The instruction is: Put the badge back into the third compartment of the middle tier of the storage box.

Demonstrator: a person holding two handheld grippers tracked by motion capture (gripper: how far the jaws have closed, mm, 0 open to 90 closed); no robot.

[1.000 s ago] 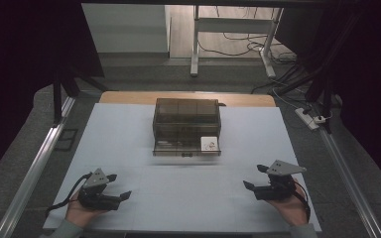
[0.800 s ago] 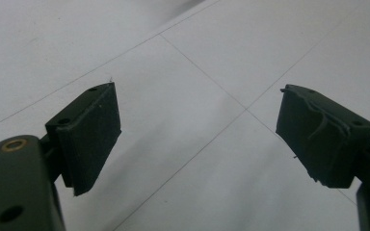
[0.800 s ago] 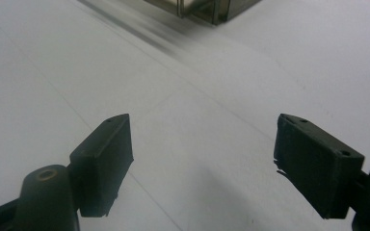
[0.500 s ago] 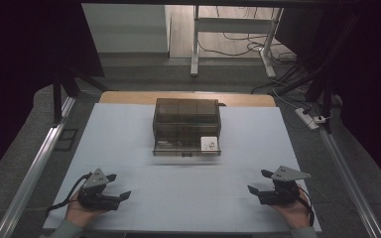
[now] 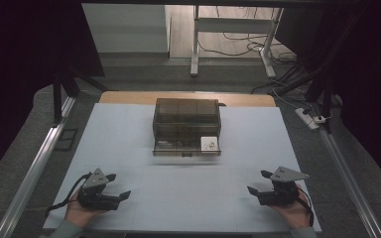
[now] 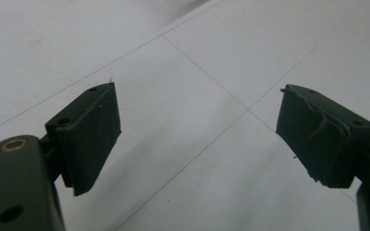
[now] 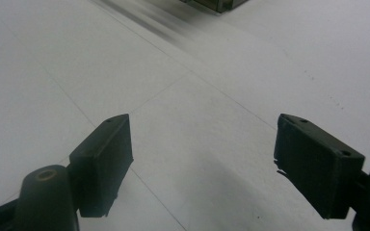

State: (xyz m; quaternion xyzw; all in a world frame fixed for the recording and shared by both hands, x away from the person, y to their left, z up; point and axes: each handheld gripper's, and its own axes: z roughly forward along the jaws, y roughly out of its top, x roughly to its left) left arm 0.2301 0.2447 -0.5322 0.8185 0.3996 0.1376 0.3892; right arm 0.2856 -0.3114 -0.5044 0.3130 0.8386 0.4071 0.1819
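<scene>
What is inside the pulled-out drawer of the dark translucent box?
The drawer of the box holds a small white card-like item at its right end, and faint clutter to the left, too blurred to identify. The smoky walls obscure whatever is in the upper compartments.

Pretty much open tabletop (image 5: pixel 129 134) all the way up — the one thing in the way is the dark drawer box (image 5: pixel 187 119) mid-table, its bottom drawer (image 5: pixel 186 147) pulled out toward the near side — wide lanes either side.
</scene>
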